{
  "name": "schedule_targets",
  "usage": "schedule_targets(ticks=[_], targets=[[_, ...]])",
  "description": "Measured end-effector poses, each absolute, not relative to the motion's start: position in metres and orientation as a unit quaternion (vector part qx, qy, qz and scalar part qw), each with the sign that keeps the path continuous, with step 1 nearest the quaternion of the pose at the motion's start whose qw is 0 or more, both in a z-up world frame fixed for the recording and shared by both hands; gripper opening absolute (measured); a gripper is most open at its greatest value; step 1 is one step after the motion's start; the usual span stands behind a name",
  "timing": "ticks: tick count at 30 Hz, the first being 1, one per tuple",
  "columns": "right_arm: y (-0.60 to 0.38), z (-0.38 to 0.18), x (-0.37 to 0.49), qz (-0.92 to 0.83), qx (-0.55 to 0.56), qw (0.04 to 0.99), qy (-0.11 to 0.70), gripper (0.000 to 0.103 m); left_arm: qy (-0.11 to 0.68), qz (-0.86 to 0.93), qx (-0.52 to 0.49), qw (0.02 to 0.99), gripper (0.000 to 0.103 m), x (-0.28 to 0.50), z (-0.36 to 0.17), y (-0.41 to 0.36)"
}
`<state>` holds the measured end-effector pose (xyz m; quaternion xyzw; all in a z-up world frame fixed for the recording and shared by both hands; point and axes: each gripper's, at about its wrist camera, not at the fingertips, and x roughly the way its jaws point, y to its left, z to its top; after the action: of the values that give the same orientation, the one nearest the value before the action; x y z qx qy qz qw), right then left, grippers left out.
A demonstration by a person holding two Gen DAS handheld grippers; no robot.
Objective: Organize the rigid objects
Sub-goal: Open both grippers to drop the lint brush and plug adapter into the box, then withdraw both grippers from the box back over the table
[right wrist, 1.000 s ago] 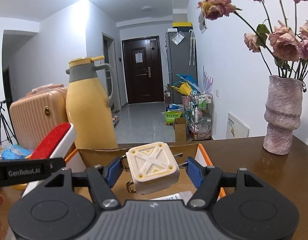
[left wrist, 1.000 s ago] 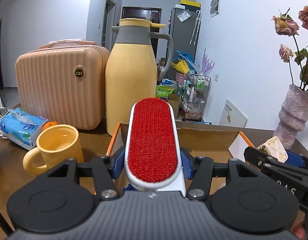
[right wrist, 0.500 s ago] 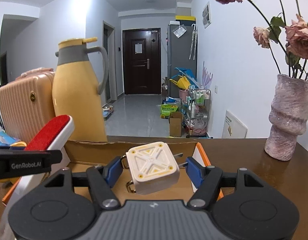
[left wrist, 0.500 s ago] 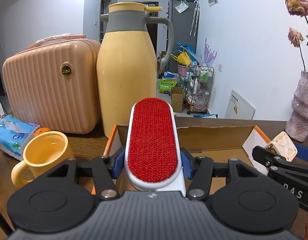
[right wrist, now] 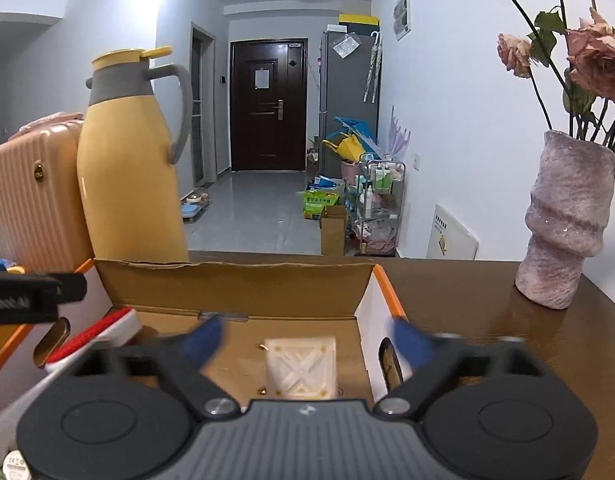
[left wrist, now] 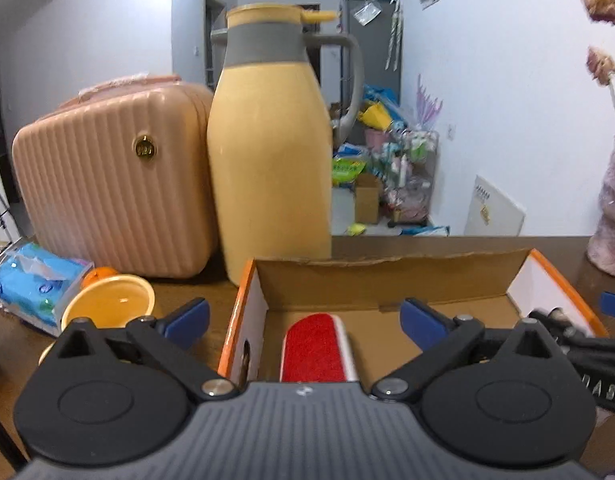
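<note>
Both tongs (left wrist: 303,316) (right wrist: 307,340) newly wide, nothing held.

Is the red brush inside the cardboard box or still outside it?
Inside. The red brush lies on the floor of the cardboard box, between its walls, and the left tongs, which have just been opening, no longer touch it.

Right tongs (right wrist: 303,340) spread wide above the open cardboard box (right wrist: 235,284)

Their jaws have just been opening; the blurred blue pads (right wrist: 201,340) stand clear of the cream square block (right wrist: 301,368) lying in the box at lower centre. The red lint brush (right wrist: 95,332) rests at the box's left. A yellow jug (right wrist: 127,168) stands upper left, a pink vase (right wrist: 563,220) at right on the tabletop (right wrist: 467,300).
</note>
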<state>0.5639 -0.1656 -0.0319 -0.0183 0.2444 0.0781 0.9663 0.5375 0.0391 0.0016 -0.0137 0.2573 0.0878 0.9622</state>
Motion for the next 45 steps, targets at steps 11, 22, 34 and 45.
schedule_targets(ticks=[11,22,34,45], targets=[[-0.164,-0.03,0.561,0.085,-0.018,0.965,0.248,0.103,0.258,0.087,-0.013,0.962,0.103,0.535,0.001,0.036],[-0.17,-0.02,0.535,0.086,-0.024,0.968,0.236,0.103,0.247,0.095,-0.021,0.964,0.103,0.511,0.002,0.039],[-0.195,-0.023,0.486,0.09,-0.009,0.974,0.206,0.103,0.217,0.103,-0.031,0.97,0.103,0.459,-0.007,0.055],[-0.195,-0.027,0.431,0.106,-0.02,0.98,0.168,0.103,0.215,0.107,-0.045,0.97,0.103,0.414,-0.013,0.068]])
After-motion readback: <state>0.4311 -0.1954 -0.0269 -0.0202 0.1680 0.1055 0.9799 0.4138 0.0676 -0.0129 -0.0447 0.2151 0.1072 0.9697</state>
